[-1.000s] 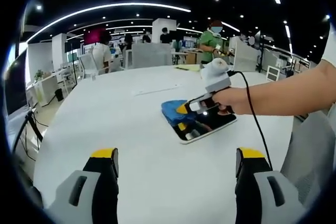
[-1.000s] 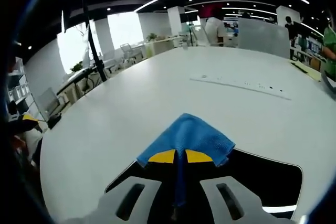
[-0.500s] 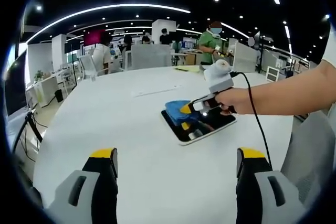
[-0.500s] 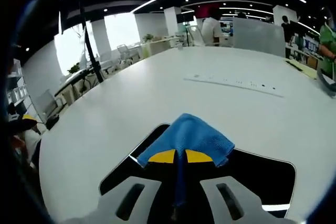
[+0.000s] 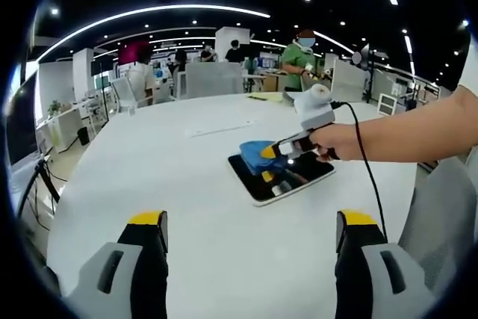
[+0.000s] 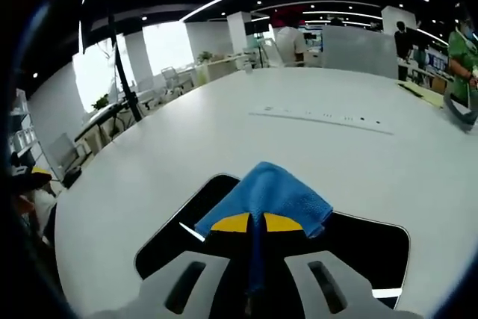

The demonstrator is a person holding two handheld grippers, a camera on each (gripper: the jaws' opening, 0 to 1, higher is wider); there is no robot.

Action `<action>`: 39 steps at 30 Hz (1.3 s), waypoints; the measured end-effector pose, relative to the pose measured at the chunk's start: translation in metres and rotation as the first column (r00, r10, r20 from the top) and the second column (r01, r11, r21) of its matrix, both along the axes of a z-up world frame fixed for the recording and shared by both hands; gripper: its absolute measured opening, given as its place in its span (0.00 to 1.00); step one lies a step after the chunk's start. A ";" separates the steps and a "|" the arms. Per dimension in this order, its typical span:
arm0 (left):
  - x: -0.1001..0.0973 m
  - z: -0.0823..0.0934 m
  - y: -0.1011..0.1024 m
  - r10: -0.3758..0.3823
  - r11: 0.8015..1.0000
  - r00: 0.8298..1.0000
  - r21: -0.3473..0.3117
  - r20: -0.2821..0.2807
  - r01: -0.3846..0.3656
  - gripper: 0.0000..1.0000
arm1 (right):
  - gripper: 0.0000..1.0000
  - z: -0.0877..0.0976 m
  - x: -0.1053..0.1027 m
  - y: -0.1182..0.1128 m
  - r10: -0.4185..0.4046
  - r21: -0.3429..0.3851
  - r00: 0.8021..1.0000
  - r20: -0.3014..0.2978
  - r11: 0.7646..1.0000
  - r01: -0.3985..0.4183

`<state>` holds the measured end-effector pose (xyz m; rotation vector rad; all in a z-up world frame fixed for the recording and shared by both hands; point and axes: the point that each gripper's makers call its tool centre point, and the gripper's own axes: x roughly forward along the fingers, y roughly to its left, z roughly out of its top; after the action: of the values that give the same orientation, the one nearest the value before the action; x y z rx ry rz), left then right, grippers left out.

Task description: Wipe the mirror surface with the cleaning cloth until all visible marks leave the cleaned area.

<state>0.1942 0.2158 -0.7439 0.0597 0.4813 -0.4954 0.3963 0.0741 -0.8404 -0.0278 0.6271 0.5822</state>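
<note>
1. The right gripper (image 6: 256, 223) pinches the blue cleaning cloth (image 6: 265, 193), pressing it onto the dark mirror (image 6: 358, 244) on the white table (image 6: 224, 140).
2. The left gripper (image 5: 250, 233) hangs spread, apart from the mirror.
3. No writing is legible.

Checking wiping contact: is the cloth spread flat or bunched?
Bunched: the blue cleaning cloth is pinched in the right tool over the mirror.

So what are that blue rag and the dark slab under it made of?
The blue cloth looks like soft, fuzzy microfibre: matte, nubby, folding limply in the right gripper. The mirror seems to be glossy glass with a thin pale edge, since it reflects the gripper and lights.
</note>
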 end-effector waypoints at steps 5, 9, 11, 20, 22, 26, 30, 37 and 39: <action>0.001 0.002 -0.003 -0.008 1.000 1.000 -0.002 0.005 0.008 0.94 | 0.01 -0.001 0.001 -0.001 -0.005 0.002 1.000 -0.001 1.000 0.005; 0.000 0.002 -0.001 -0.006 1.000 1.000 0.002 0.006 0.006 0.94 | 0.01 -0.002 0.002 -0.001 -0.003 -0.002 1.000 -0.001 1.000 0.003; 0.000 0.001 0.001 -0.003 1.000 1.000 0.002 0.005 0.003 0.94 | 0.01 -0.001 0.001 -0.001 -0.003 -0.002 1.000 -0.001 1.000 0.003; -0.001 0.003 0.000 -0.003 1.000 1.000 0.004 0.006 0.003 0.94 | 0.01 -0.001 0.002 -0.013 -0.018 -0.008 1.000 0.003 1.000 0.018; -0.001 0.002 0.000 -0.005 1.000 1.000 0.007 0.005 0.005 0.94 | 0.01 -0.001 0.002 -0.018 -0.025 -0.010 1.000 0.003 1.000 0.025; -0.001 0.001 -0.003 -0.013 1.000 1.000 0.006 0.002 0.013 0.93 | 0.01 0.000 0.002 -0.027 -0.041 -0.013 0.999 0.004 0.999 0.041; 0.000 0.002 -0.006 -0.021 1.000 1.000 0.007 0.003 0.021 0.93 | 0.01 0.001 0.001 -0.034 -0.055 -0.012 0.998 0.005 0.998 0.055; 0.001 0.001 -0.005 -0.024 1.000 1.000 0.011 0.001 0.024 0.93 | 0.01 0.002 0.000 -0.049 -0.083 -0.009 0.997 0.008 0.996 0.083; 0.001 0.001 -0.006 -0.027 1.000 1.000 0.011 0.000 0.027 0.93 | 0.01 0.002 0.001 -0.051 -0.091 -0.006 0.996 0.007 0.996 0.091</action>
<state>0.1955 0.2096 -0.7428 0.0765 0.4833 -0.5192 0.3971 0.0234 -0.8382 -0.0071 0.6208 0.4921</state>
